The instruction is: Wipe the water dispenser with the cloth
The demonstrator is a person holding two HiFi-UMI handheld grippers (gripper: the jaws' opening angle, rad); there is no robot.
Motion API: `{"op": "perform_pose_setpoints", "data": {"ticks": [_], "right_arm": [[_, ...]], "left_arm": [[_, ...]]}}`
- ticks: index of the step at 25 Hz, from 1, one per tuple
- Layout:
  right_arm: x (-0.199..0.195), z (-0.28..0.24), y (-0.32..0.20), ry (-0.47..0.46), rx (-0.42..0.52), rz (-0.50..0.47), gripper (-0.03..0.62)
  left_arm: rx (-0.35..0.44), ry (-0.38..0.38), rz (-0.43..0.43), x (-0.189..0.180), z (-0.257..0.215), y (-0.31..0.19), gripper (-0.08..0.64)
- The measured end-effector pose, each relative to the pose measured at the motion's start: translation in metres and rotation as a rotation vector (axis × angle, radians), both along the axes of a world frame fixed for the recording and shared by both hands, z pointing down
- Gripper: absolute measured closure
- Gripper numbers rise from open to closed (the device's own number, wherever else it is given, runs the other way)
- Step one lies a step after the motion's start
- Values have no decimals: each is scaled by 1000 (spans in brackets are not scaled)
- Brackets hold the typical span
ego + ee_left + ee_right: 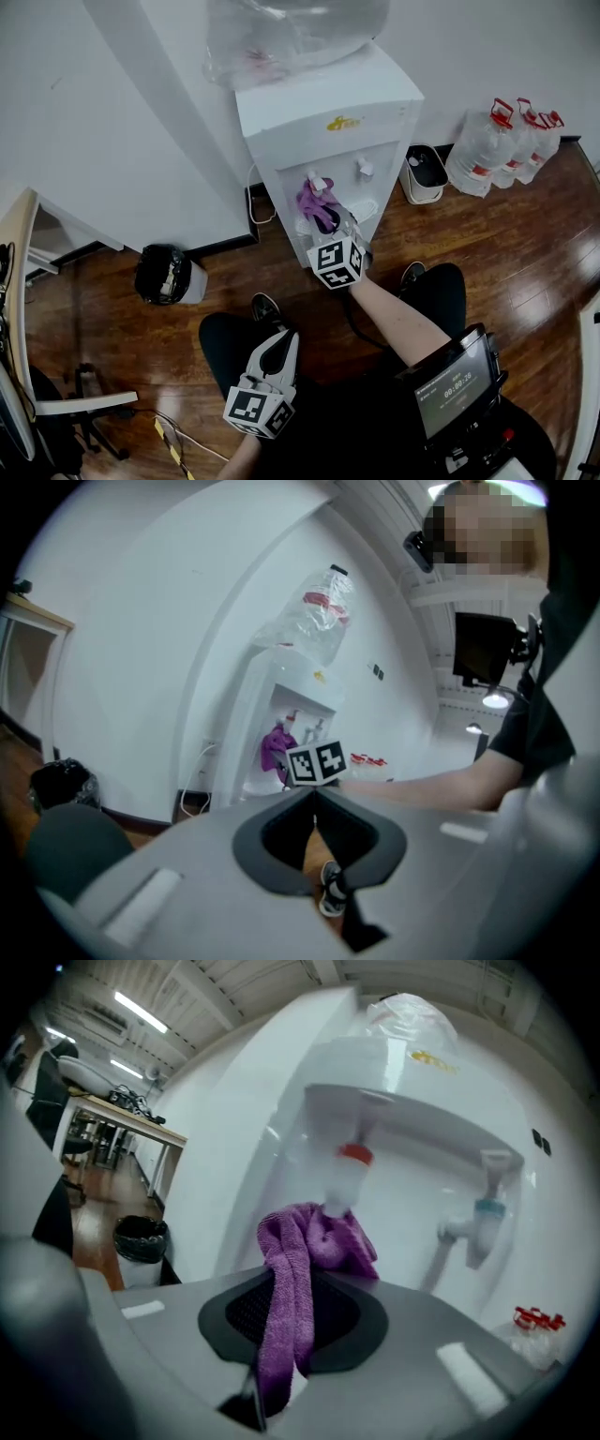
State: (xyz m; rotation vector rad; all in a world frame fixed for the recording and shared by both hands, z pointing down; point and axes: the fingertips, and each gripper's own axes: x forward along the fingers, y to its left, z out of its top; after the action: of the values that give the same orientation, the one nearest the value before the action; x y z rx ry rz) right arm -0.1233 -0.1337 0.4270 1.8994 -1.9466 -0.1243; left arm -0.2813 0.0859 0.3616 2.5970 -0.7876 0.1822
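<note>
One white water dispenser [328, 122] stands against a white wall on a dark wooden floor [506, 244]. A clear, crumpled bottle [291, 33] sits on top of it. Its front recess holds two taps: one with a red cap [353, 1155] and one with a blue-green collar [487, 1208].

There are two grippers, one in each of the person's hands. The right gripper [333, 234] reaches into the recess. Its jaws are clamped on the single purple cloth [291, 1279], which runs down between them. The bunched top of the cloth meets the spout of the red-capped tap.

The left gripper [284, 339] is held low and near the person's body, well apart from the dispenser. Its jaws are pressed together with nothing between them.

Three large water bottles with red caps [506, 141] stand in a row by the wall, to the right of the dispenser. One small white container [424, 176] sits between them and the dispenser. One black waste bin [164, 274] stands to the left. Both of the person's shoes show on the floor, one on the left [265, 307] and one on the right [411, 274].
</note>
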Motion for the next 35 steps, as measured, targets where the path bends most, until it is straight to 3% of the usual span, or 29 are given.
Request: {"op": "perform_pose_setpoints", "data": {"ticks": [5, 10, 13, 16, 22, 25, 30, 35], "right_arm": [[54, -41, 1, -30, 70, 76, 531], [42, -119, 1, -92, 256, 5, 532], [37, -134, 2, -95, 301, -10, 532], [47, -110, -4, -80, 246, 17, 533], [60, -16, -6, -60, 7, 39, 532], [83, 20, 1, -71, -73, 94, 532], [136, 4, 12, -63, -40, 184, 532], [153, -47, 20, 37, -18, 161, 532]], "left_arm": [[15, 26, 45, 14, 6, 4, 535], [11, 29, 51, 18, 2, 7, 535], [19, 27, 37, 14, 1, 7, 535], [24, 31, 30, 9, 3, 7, 535], [27, 16, 15, 3, 0, 4, 535], [24, 7, 16, 5, -3, 2, 535], [25, 5, 44, 14, 0, 3, 535], [40, 22, 75, 23, -1, 7, 535]]}}
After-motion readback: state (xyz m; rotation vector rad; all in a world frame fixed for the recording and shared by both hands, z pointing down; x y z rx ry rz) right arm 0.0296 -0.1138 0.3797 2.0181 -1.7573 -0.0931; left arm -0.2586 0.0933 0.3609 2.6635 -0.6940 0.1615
